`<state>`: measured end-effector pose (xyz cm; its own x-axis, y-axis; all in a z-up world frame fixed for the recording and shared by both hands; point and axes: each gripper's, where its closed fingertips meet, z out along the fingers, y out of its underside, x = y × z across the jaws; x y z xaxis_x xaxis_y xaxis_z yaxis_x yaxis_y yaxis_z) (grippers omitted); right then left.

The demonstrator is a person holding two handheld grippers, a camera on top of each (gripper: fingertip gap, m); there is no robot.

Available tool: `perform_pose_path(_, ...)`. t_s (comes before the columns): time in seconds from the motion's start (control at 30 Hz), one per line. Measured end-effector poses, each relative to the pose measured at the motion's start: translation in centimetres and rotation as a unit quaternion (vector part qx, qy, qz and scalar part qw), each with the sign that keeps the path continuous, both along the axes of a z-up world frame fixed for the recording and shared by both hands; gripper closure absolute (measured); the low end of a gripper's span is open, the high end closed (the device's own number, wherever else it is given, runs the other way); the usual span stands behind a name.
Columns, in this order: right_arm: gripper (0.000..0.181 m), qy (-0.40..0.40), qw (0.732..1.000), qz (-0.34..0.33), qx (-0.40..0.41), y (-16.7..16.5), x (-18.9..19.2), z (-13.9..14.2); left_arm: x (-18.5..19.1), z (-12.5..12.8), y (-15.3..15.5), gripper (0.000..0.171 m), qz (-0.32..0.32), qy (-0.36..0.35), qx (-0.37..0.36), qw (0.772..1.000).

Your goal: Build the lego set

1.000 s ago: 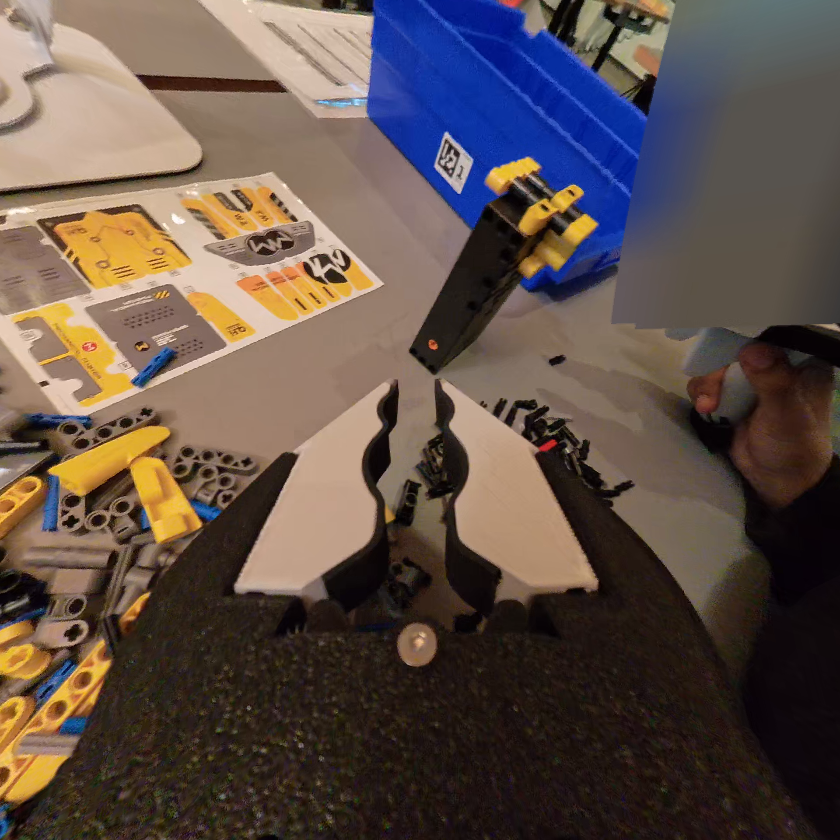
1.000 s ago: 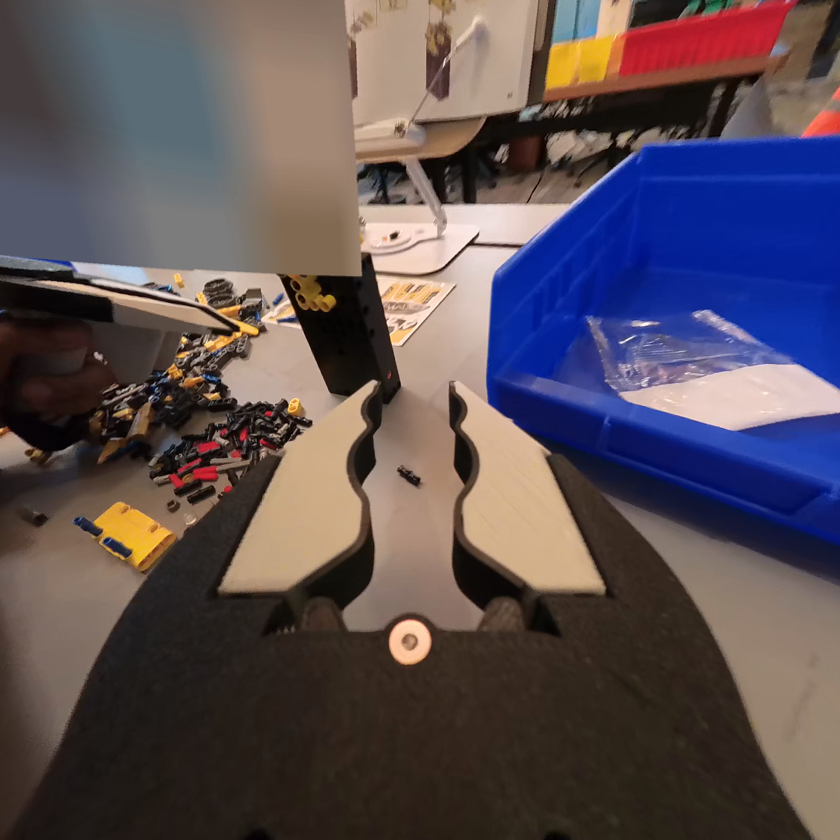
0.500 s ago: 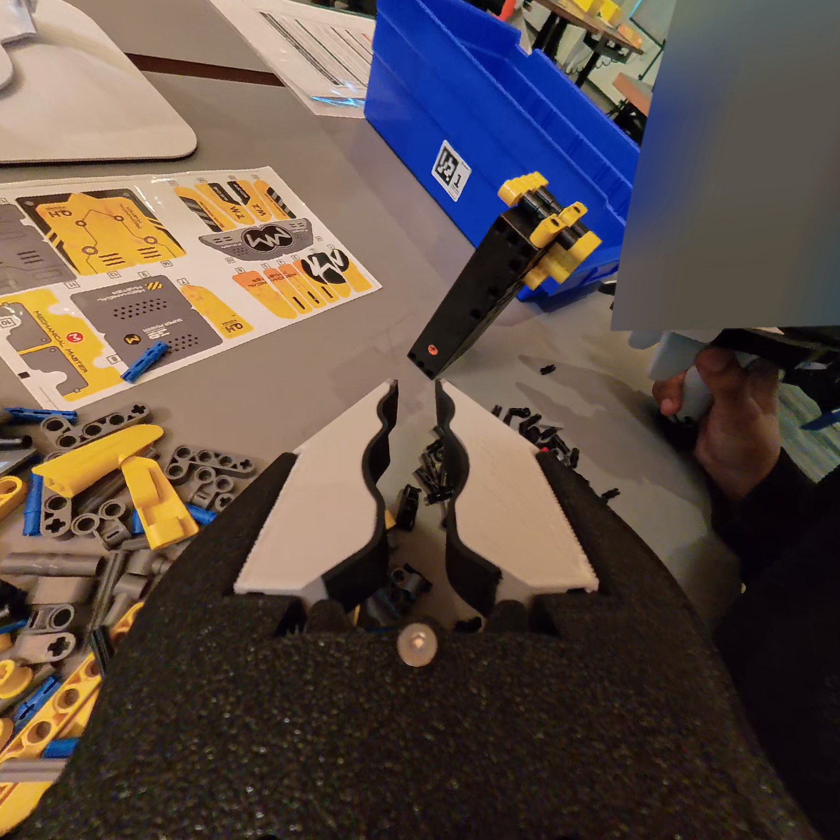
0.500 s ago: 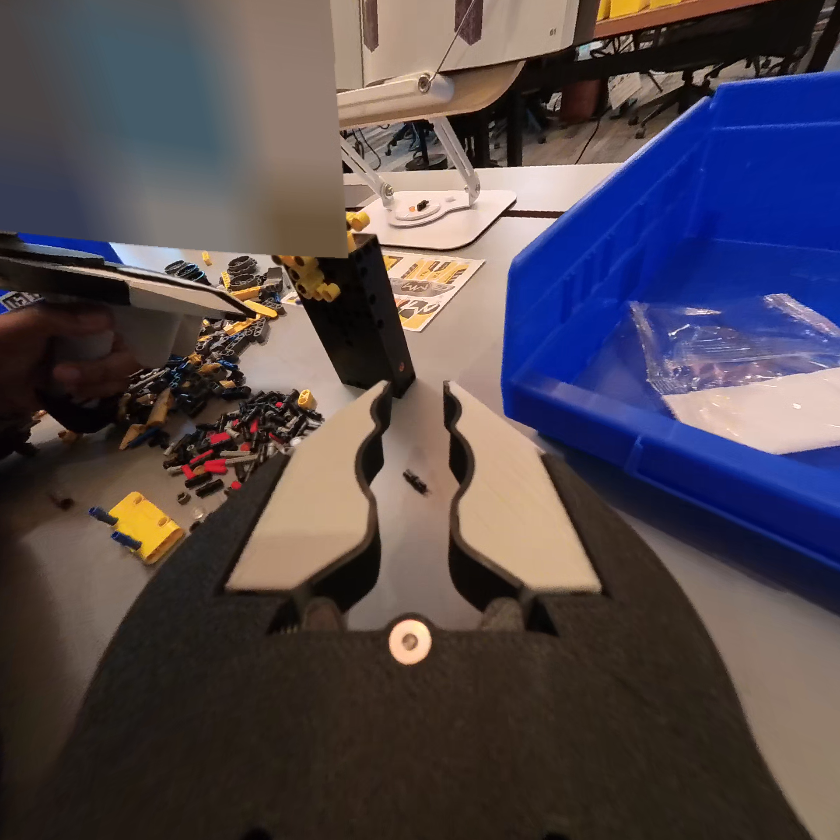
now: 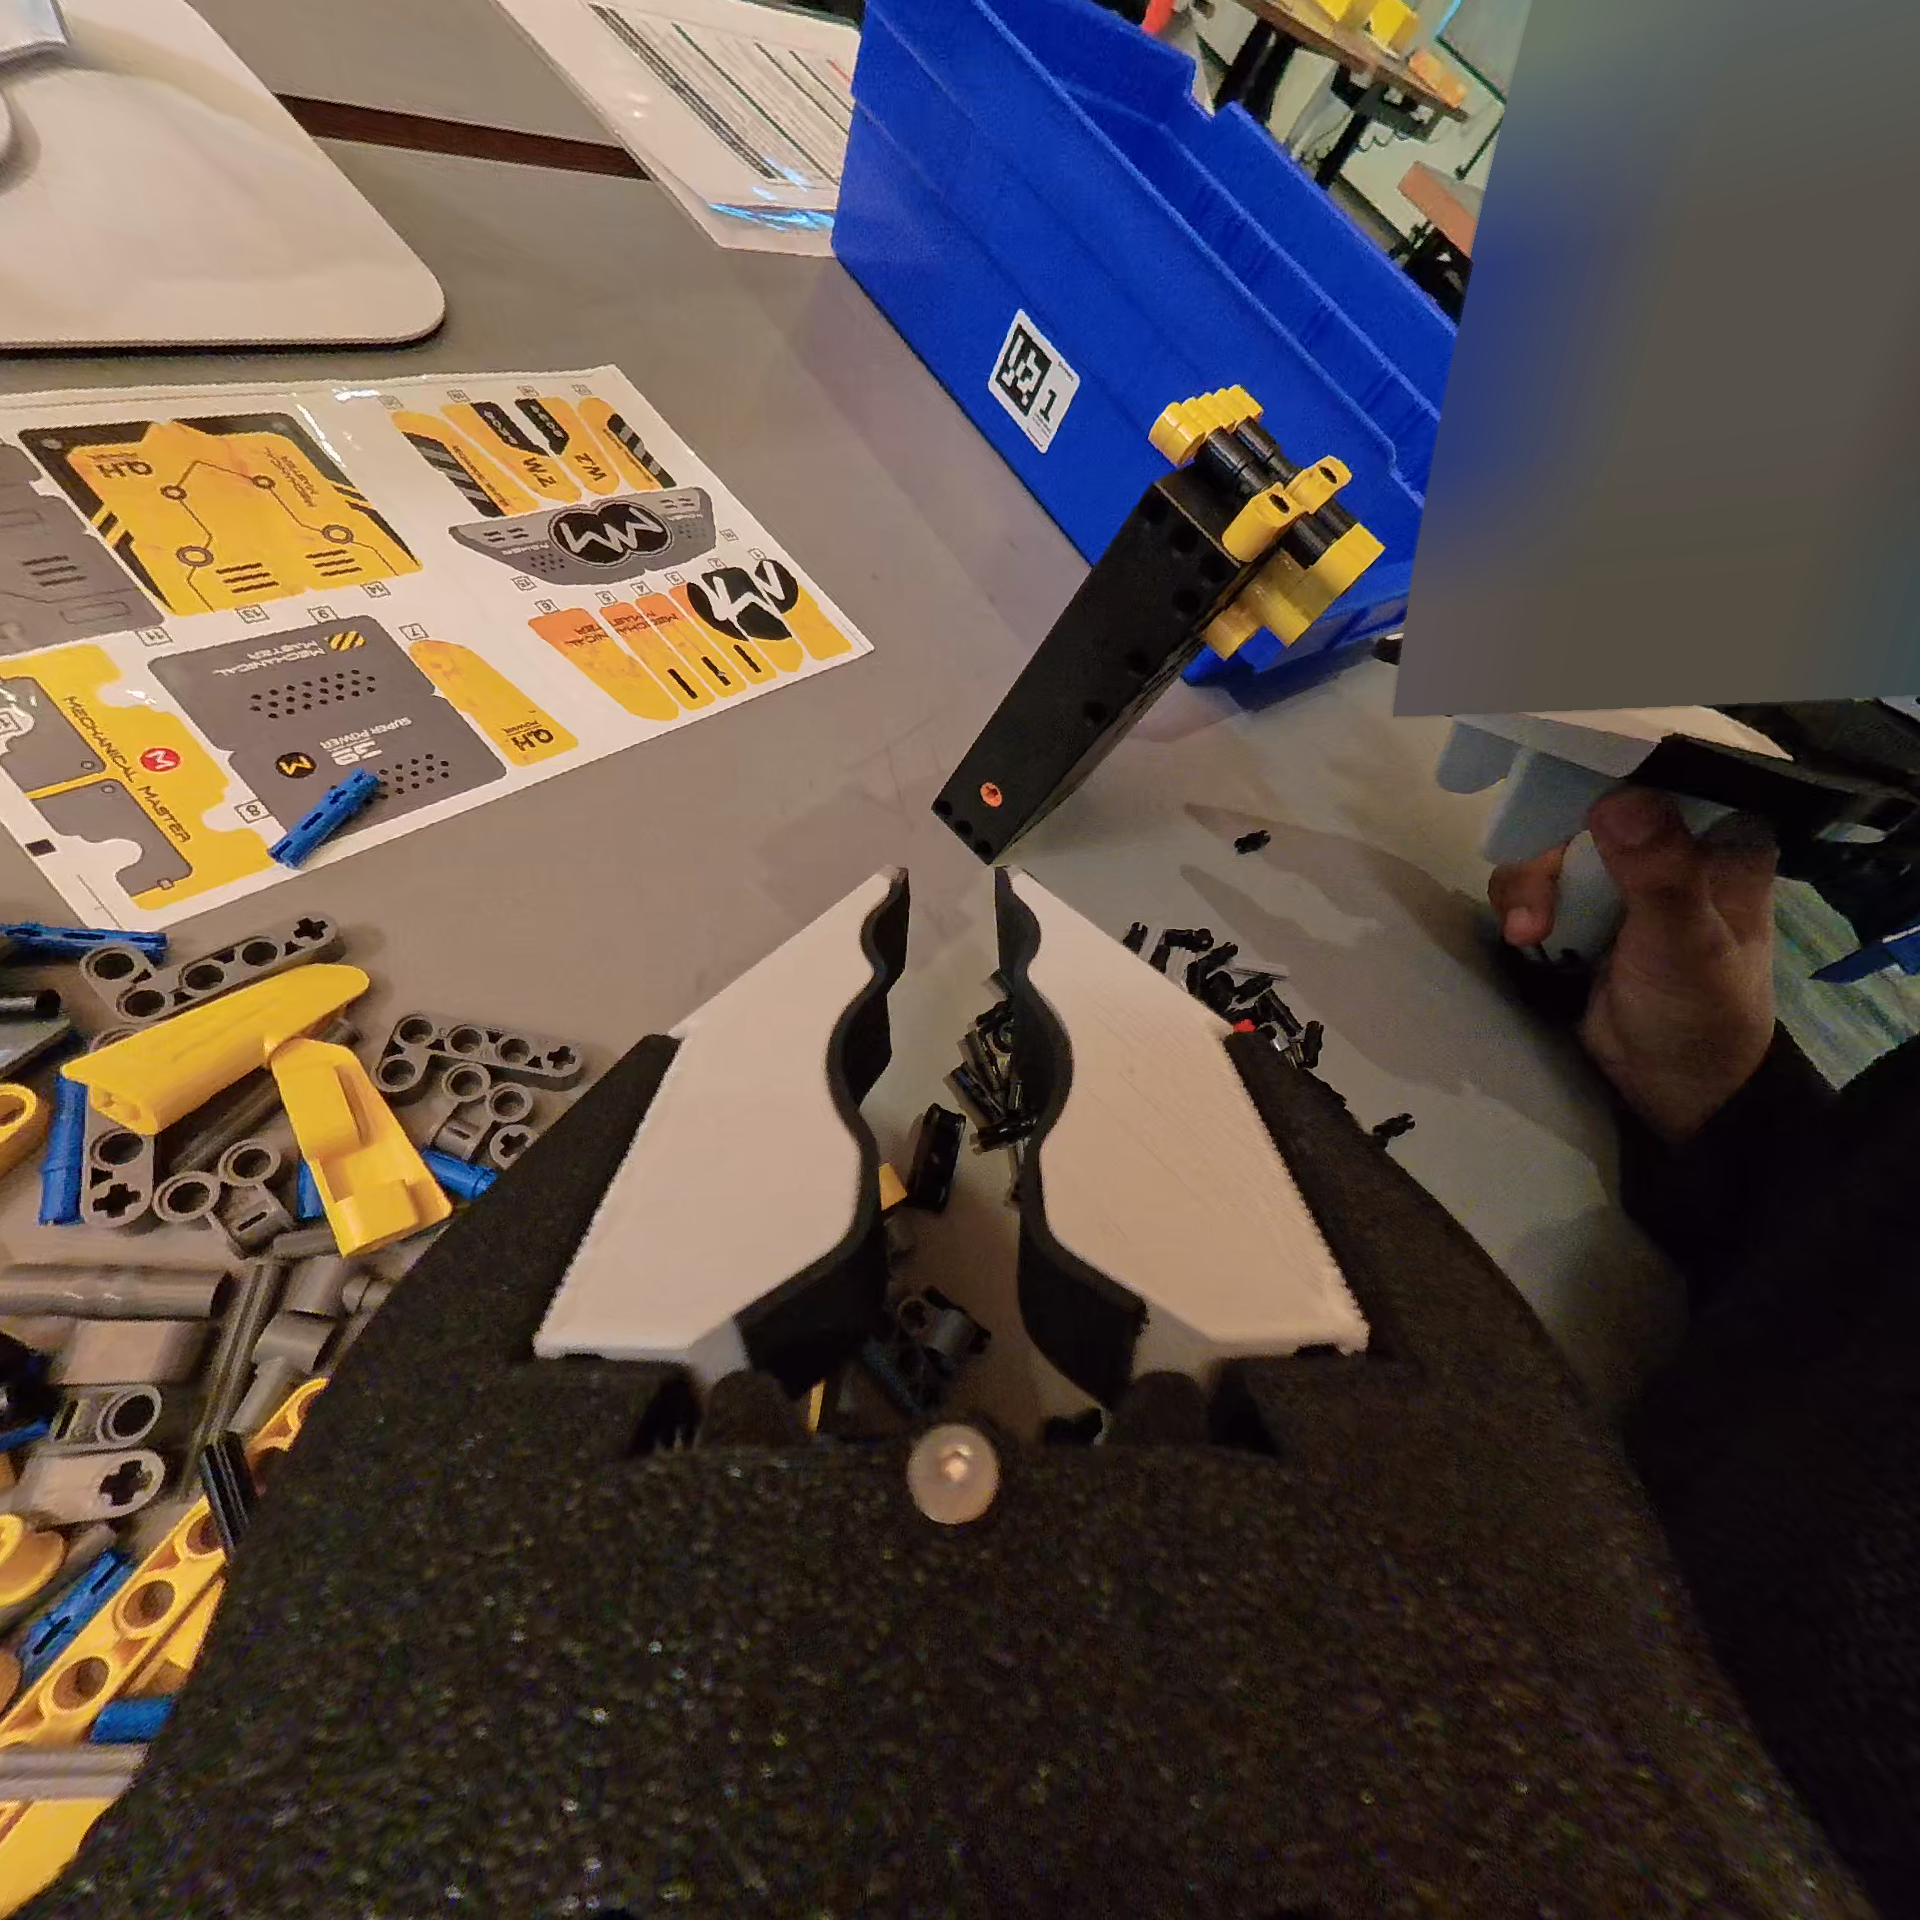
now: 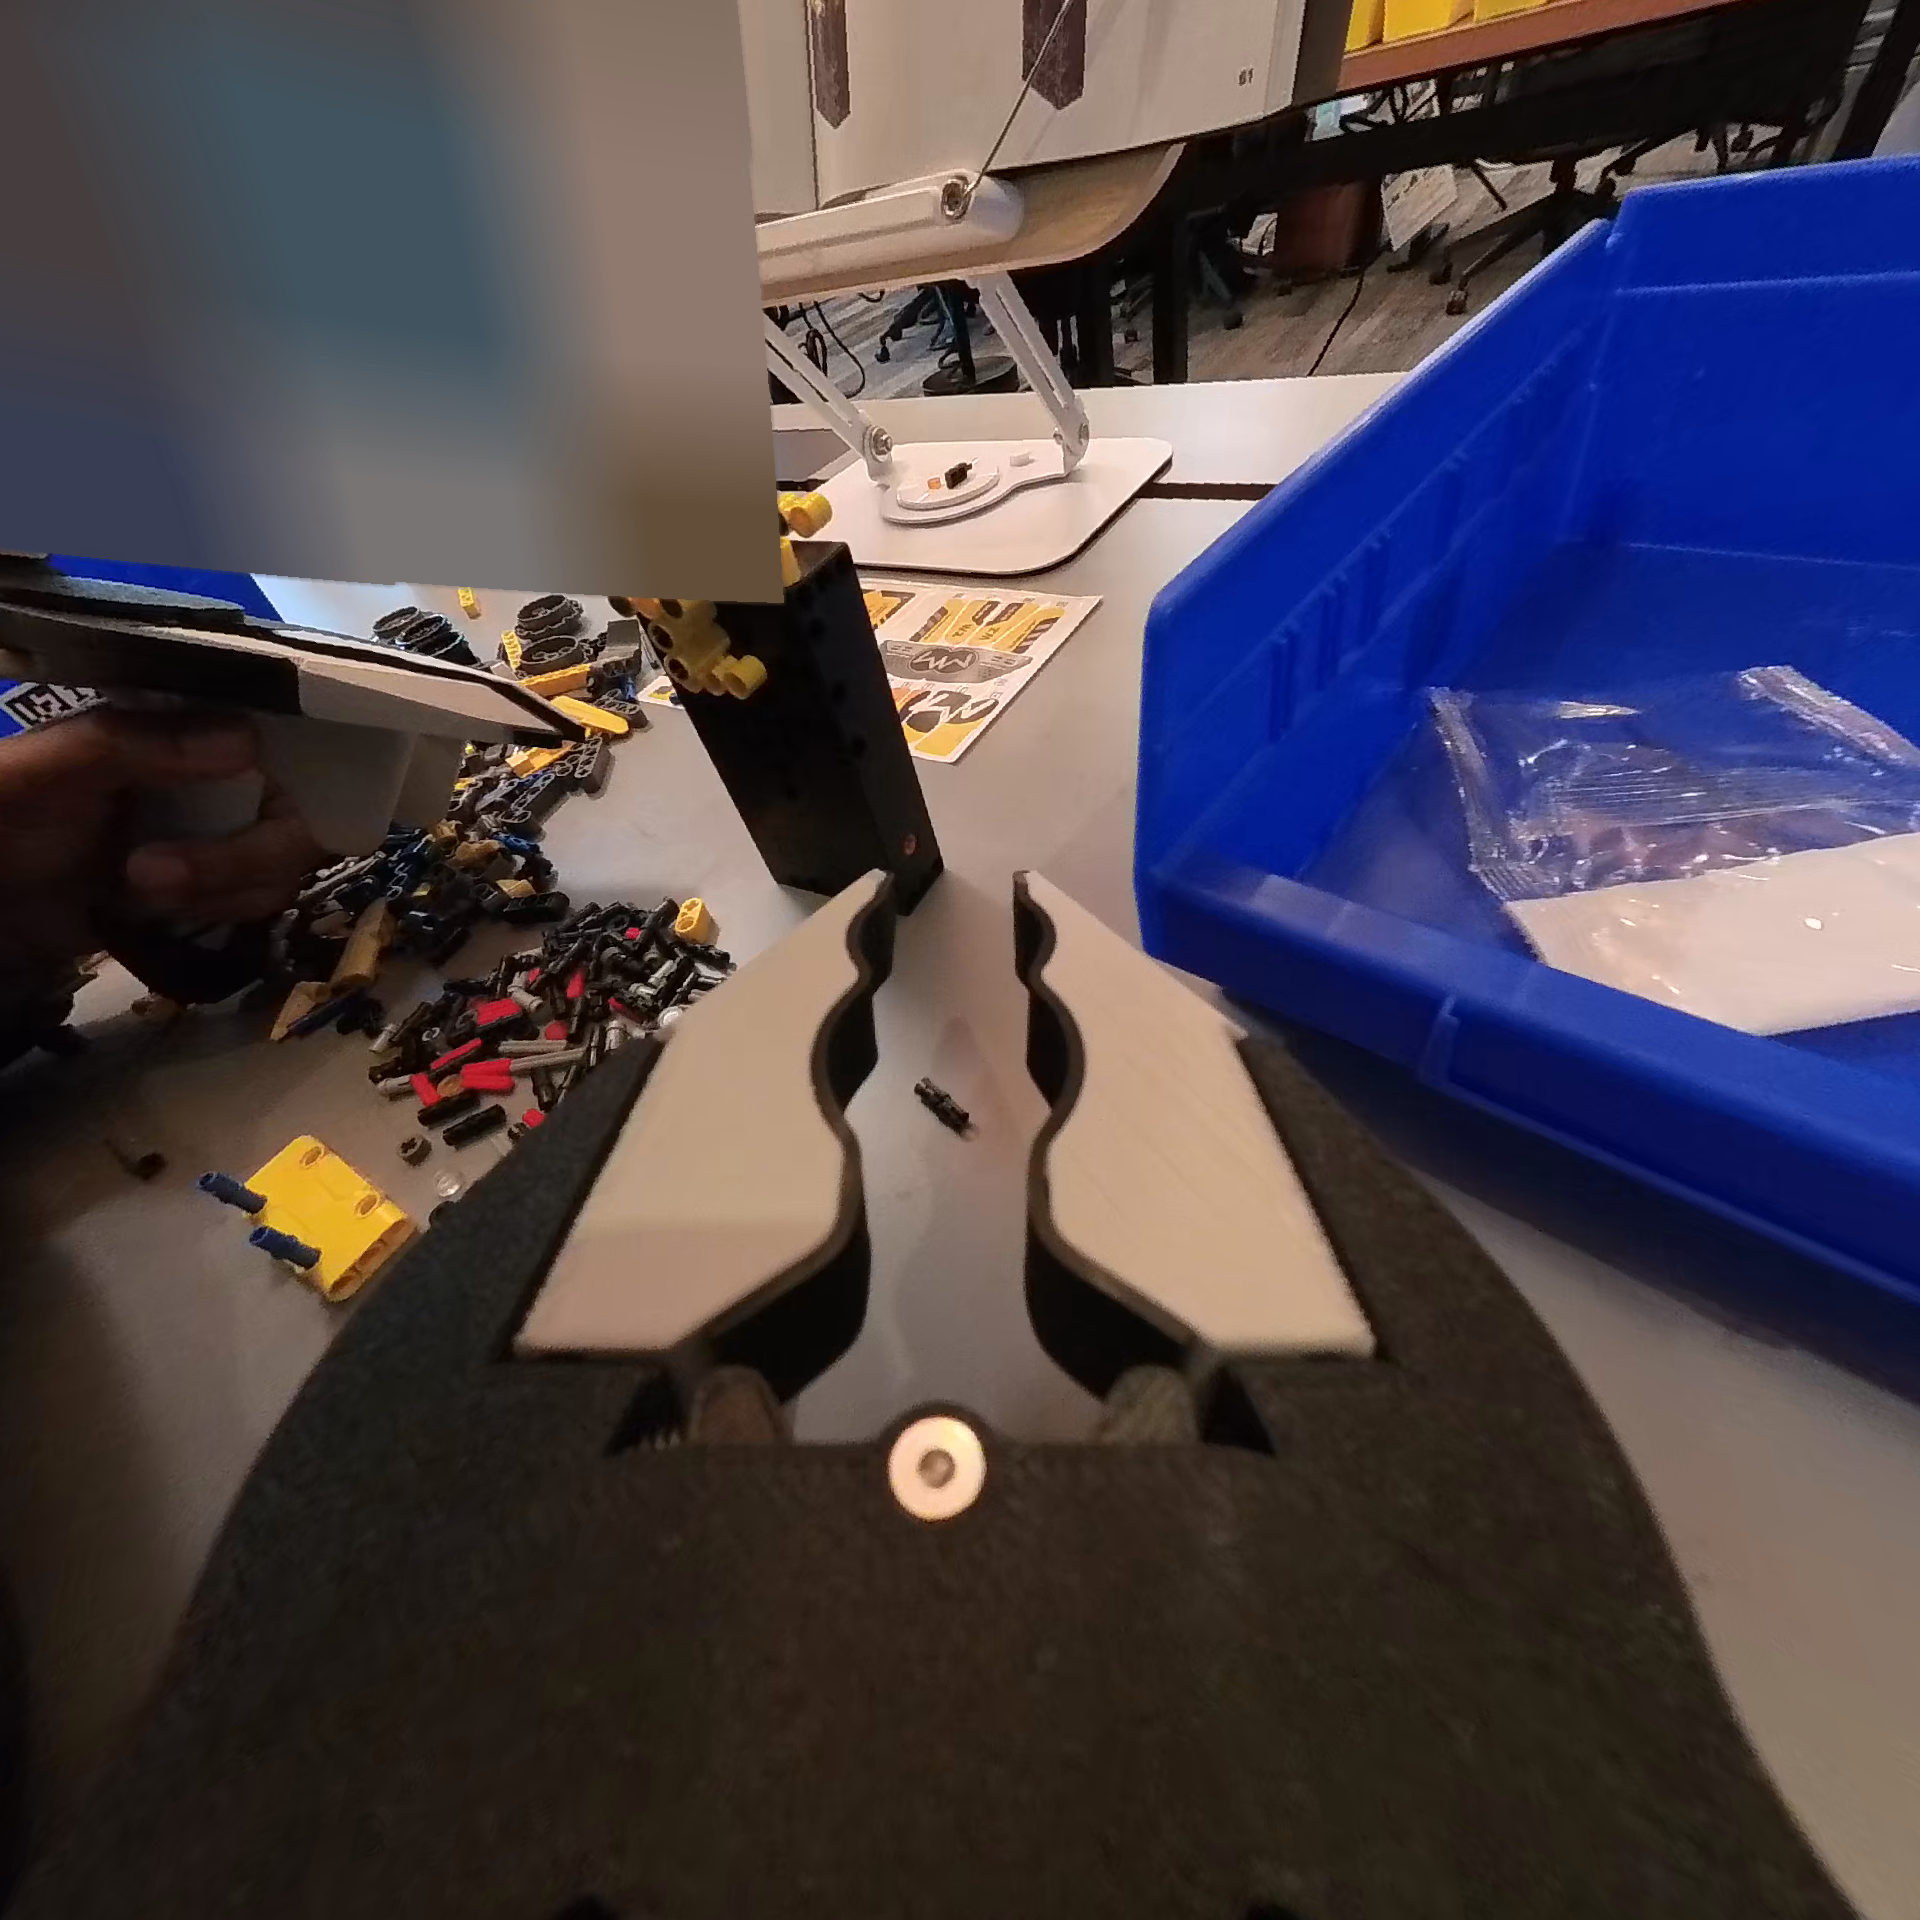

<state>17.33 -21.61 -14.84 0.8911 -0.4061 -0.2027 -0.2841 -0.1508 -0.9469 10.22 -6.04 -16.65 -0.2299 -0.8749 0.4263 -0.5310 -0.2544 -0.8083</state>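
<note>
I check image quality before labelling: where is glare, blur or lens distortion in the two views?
Left wrist view: glare on the laminated paper sheet at the top; the blue bin leans, bent by the wide lens; the sticker sheet and loose building parts look sharp. Right wrist view: the clear plastic bag in the bin glints; the far room is soft; one large blurred patch covers the upper left.

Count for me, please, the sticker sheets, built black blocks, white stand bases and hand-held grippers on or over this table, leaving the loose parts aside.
sticker sheet: 1
black block: 1
white stand base: 1
Hand-held grippers: 2, the left hand-held gripper and the right hand-held gripper
Total: 5
</note>
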Motion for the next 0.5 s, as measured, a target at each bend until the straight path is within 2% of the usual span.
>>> perform_pose_path(0.5,0.164,-0.004,1.0,-0.002,-0.003,0.08,0.05,-0.07,-0.06,-0.07,-0.27,0.155,-0.007,-0.002,0.005,1.0)
